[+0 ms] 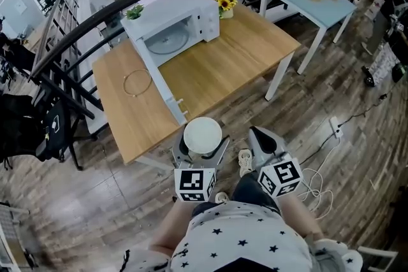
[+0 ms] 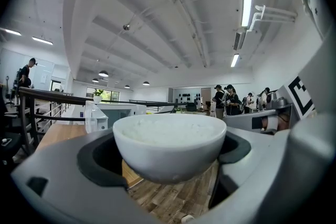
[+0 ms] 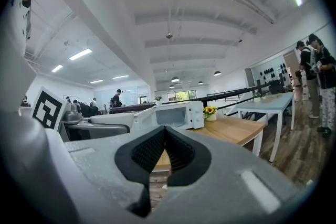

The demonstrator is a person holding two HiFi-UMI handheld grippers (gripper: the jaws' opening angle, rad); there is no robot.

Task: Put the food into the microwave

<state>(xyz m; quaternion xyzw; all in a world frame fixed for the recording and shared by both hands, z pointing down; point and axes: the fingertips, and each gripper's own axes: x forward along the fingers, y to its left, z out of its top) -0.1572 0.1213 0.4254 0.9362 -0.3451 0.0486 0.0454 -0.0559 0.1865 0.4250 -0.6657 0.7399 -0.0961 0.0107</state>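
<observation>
My left tool [image 1: 201,151] clamps a white bowl [image 1: 203,134] of rice; my right tool [image 3: 164,152] is closed on nothing. The microwave [image 1: 175,25] stands open on the desk [image 1: 242,54].

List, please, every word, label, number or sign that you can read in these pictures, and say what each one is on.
No text can be read in any view.
Left marker cube and right marker cube: black-and-white square patterns only, no letters or numbers.
Microwave: any print is too small to read.
Bowl: plain white, no print.
</observation>
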